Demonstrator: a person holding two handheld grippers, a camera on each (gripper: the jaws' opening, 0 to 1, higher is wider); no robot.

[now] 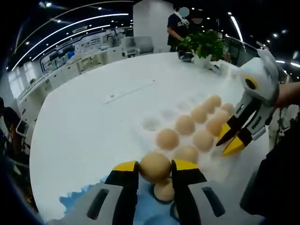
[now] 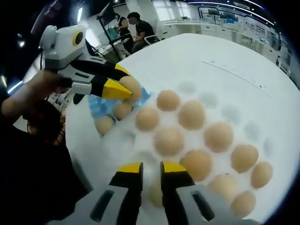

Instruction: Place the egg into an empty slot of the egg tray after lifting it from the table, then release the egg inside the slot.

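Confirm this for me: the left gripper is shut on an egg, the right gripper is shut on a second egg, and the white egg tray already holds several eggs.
One detail is wrong. The right gripper holds no egg; its jaws hang over the egg tray with nothing between them, as the right gripper view shows. The left gripper is indeed shut on an egg, and the tray does hold several eggs.

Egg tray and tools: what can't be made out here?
- Egg tray: near rows hidden by the right tool in the right gripper view.
- Blue sheet: mostly covered by the left tool holding an egg.
- Empty slots: white on white, count unclear.
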